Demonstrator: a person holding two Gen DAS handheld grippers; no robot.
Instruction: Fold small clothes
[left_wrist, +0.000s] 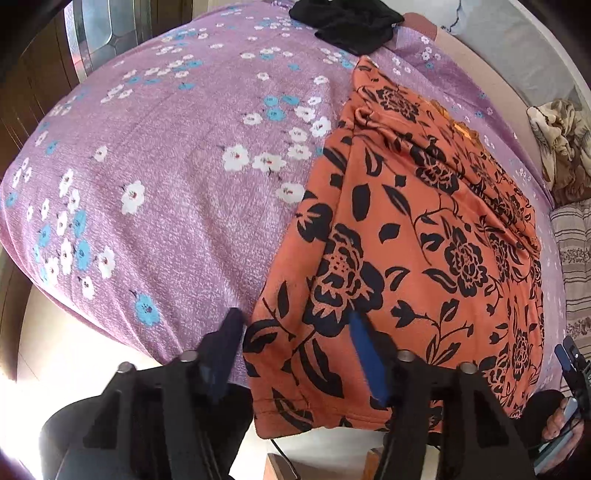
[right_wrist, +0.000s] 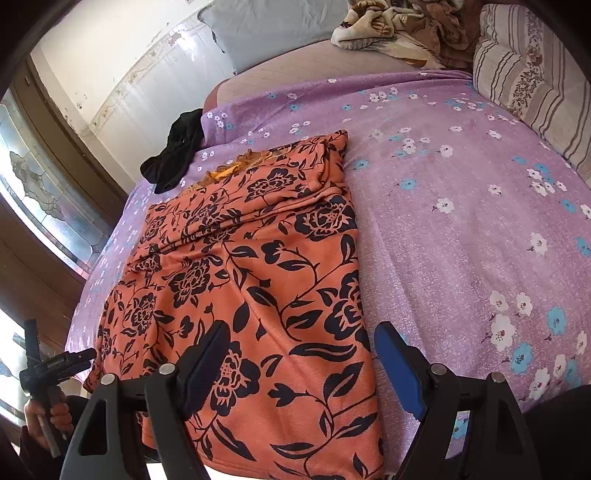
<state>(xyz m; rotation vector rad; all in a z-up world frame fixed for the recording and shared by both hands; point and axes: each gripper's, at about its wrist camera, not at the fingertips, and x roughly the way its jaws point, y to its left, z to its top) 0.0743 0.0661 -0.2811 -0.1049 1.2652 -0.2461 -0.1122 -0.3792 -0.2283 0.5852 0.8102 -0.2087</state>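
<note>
The orange floral garment (left_wrist: 406, 229) lies flat on the bed's purple sheet (left_wrist: 166, 184), its near hem at the bed edge. The left tongs (left_wrist: 295, 332) stand spread astride the garment's near left corner, one finger on the sheet just beside it, the other over the cloth, pinching nothing. The right tongs (right_wrist: 303, 343) stand spread over the near right edge, also empty. Beyond the garment's far end lies a black cloth (right_wrist: 177, 151); farther right, a crumpled blanket (right_wrist: 399, 26) and striped pillow (right_wrist: 535, 81).
</note>
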